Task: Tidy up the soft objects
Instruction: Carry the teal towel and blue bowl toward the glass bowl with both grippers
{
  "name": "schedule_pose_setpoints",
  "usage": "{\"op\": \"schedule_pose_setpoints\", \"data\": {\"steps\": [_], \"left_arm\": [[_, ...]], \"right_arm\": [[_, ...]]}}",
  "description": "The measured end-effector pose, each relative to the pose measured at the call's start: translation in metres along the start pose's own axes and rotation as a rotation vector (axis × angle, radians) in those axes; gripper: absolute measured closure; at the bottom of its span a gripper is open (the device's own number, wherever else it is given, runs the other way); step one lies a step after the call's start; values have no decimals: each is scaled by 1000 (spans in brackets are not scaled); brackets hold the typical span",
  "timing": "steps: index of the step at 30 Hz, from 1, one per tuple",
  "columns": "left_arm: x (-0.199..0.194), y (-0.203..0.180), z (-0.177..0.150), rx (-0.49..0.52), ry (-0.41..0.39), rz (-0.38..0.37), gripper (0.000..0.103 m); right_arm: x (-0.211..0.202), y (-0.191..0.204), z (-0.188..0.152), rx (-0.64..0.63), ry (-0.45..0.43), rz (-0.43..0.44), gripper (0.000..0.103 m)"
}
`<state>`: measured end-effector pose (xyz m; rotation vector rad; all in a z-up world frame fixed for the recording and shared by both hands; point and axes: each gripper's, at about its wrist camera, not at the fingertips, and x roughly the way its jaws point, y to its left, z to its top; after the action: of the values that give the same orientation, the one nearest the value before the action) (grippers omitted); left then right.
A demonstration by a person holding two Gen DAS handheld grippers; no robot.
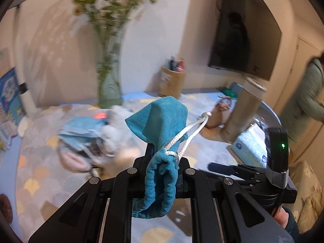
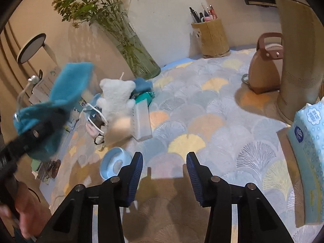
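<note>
A teal drawstring pouch (image 1: 160, 121) with a white cord (image 1: 188, 133) hangs from my left gripper (image 1: 162, 151), which is shut on its gathered neck, above the patterned tablecloth (image 1: 40, 172). In the right wrist view the pouch (image 2: 68, 85) and the left gripper (image 2: 50, 119) show blurred at the left. Beyond them lies a heap of soft things: a white plush bear (image 2: 116, 99), blue cloth (image 2: 143, 85) and a face mask (image 2: 93, 113). My right gripper (image 2: 164, 162) stands open over bare cloth, with nothing between its blue pads (image 2: 135, 170).
A glass vase of greenery (image 2: 137, 48) and a pen holder (image 2: 212, 38) stand at the back. A brown bag (image 2: 263, 70), a tall beige cylinder (image 2: 297, 50) and a tissue pack (image 2: 309, 151) fill the right. A blue bowl (image 2: 113, 164) and a white box (image 2: 141, 121) lie near the heap.
</note>
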<state>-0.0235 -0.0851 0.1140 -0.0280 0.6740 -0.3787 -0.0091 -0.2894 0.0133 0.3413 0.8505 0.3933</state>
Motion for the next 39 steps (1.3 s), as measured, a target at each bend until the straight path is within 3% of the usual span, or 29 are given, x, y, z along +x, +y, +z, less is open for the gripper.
{"op": "schedule_pose_setpoints", "data": {"steps": [1,3,4,7,11,12,13,14,17,21,27,32,36,39], "left_arm": [[-3,7,0,-12,-1,17,92],[-13,22,-5,-36,-11,67,92],[-15,28,-7,-52,-11,76,92],[-18,44,-13,-101,-1,81,92],[-21,57,-26,-134,18,86,92],[-21,58,-27,-139,20,81,92],[-22,59,-28,-142,21,73,92],[-24,58,-29,-139,20,67,92],[-27,48,-29,-112,15,36,92],[-25,14,-22,-42,3,-39,92],[-3,-81,0,124,25,-216,92],[23,-177,13,288,53,-344,92],[49,-235,26,362,62,-377,92],[75,-270,36,382,88,-385,92]], "right_arm": [[4,5,0,-1,14,25,32],[14,21,-1,-4,40,104,7],[21,33,-4,-22,48,139,5],[54,71,-11,-136,138,88,5],[98,106,-20,-256,197,-100,5],[101,111,-19,-273,184,-145,9],[102,115,-19,-288,173,-159,27],[101,118,-19,-298,172,-141,36],[88,116,-21,-286,155,-154,42],[35,84,-11,-158,94,-104,42],[-91,1,16,55,-122,-221,42],[-170,-63,26,204,-278,-341,42],[-209,-113,35,323,-356,-414,41],[-226,-159,43,451,-394,-418,41]]}}
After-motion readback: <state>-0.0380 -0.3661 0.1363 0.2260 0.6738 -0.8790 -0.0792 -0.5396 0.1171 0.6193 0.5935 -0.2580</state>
